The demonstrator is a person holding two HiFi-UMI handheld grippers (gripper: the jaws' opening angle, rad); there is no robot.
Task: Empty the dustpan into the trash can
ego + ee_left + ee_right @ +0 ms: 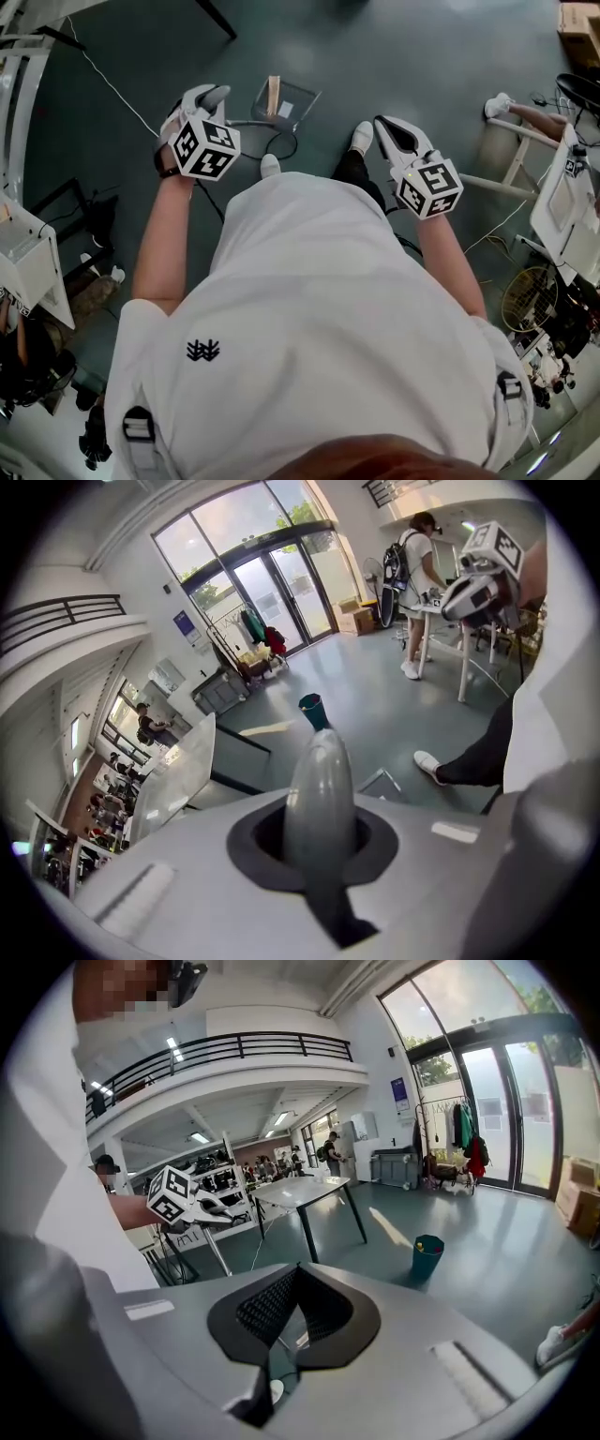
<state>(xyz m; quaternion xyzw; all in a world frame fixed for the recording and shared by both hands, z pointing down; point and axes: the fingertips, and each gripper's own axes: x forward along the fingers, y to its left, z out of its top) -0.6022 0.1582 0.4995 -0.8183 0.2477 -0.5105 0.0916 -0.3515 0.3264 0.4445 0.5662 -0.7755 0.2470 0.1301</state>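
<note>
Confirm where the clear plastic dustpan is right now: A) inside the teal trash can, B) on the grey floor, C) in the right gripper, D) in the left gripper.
B: the clear plastic dustpan lies on the grey floor, ahead of the left gripper and right gripper, both shut and empty.

Grey-green polished floor beneath standing person, glare patches across it. White shoes planted near frame centre. Clear-walled dustpan flat on floor at 12 o'clock from shoes, just beside looped black cable. Thin white cable trails off toward 10 o'clock. White table legs at 3 o'clock; cardboard box in 2 o'clock corner. Teal trash can upright on open floor, well apart; dark-legged table at its 10 o'clock.
</note>
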